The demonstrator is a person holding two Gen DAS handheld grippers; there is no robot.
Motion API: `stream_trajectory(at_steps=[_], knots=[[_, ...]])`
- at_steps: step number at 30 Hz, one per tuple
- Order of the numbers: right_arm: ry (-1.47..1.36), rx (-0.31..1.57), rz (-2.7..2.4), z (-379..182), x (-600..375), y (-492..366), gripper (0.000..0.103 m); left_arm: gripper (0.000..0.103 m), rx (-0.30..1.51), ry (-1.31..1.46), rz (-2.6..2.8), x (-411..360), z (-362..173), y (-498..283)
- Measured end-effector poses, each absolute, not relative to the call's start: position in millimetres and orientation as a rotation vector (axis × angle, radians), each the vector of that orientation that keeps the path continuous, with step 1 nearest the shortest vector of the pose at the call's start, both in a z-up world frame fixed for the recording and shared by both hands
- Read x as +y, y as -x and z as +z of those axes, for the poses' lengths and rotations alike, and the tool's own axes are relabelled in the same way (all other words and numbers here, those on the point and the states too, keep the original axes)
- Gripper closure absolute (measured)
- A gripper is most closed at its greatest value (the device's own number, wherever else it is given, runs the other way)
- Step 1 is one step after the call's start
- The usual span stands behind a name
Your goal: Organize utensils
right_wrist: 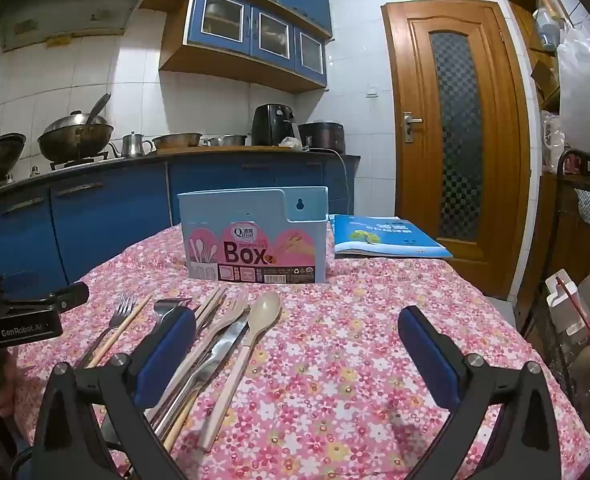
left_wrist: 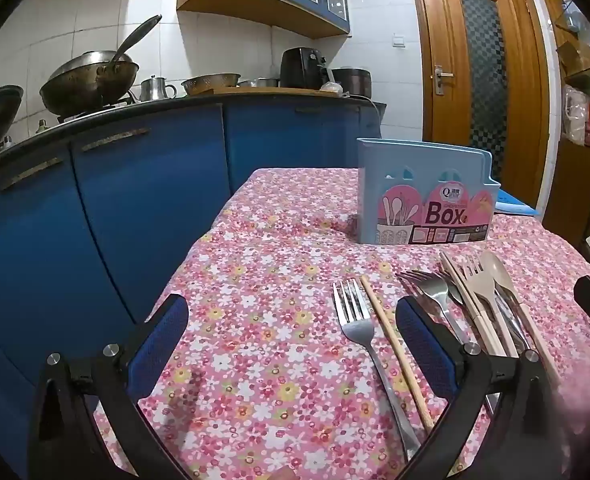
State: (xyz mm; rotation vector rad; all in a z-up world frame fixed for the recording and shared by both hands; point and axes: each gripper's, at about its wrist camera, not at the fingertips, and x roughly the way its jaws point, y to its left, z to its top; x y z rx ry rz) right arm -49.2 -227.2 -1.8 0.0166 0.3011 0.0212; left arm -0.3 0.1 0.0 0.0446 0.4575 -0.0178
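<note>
A light blue utensil box (left_wrist: 425, 196) with a pink "Box" label stands on the flowered tablecloth (left_wrist: 275, 280); it also shows in the right wrist view (right_wrist: 253, 236). Loose utensils lie in front of it: a steel fork (left_wrist: 357, 320), a wooden chopstick (left_wrist: 395, 352), and a pile of forks, chopsticks, a knife and a beige spoon (left_wrist: 495, 272). My left gripper (left_wrist: 293, 344) is open and empty above the cloth, left of the pile. My right gripper (right_wrist: 297, 344) is open and empty; the beige spoon (right_wrist: 263, 316) and knife (right_wrist: 219, 348) lie between its fingers.
A blue booklet (right_wrist: 383, 236) lies at the table's far right. Blue kitchen cabinets (left_wrist: 135, 208) with a wok and pots stand left of the table. A wooden door (right_wrist: 455, 132) is behind. A wire rack (right_wrist: 575, 320) stands at the right edge.
</note>
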Motion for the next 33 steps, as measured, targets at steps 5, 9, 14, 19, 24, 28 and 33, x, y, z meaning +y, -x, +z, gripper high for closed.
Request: stream_trajectory(at_steps=[5,9,14,19,24,28,33], knots=[[-0.021,0.306,0.022,-1.9,-227.2,48.8,0.0,0.0,0.47,-0.035,-0.022,0.6,-0.2,-0.6],[-0.023,0.307,0.022,-2.0,-227.4,48.7,0.0,0.0,0.469,-0.033,-0.023,0.8,-0.2,-0.4],[-0.024,0.308,0.022,-1.8,-227.4,48.8,0.0,0.0,0.47,-0.034,-0.023,0.9,-0.2,-0.6],[-0.024,0.308,0.022,-1.8,-227.4,48.8,0.0,0.0,0.47,-0.034,-0.024,0.7,-0.2,-0.6],[-0.025,0.308,0.022,-1.7,-227.4,48.8,0.0,0.0,0.47,-0.034,-0.023,0.6,-0.2,-0.8],[-0.024,0.308,0.022,-1.7,-227.3,48.8,0.0,0.0,0.47,-0.034,-0.024,0.7,-0.2,-0.6],[-0.025,0.308,0.022,-1.7,-227.3,48.8,0.0,0.0,0.471,-0.034,-0.024,0.7,-0.2,-0.7]])
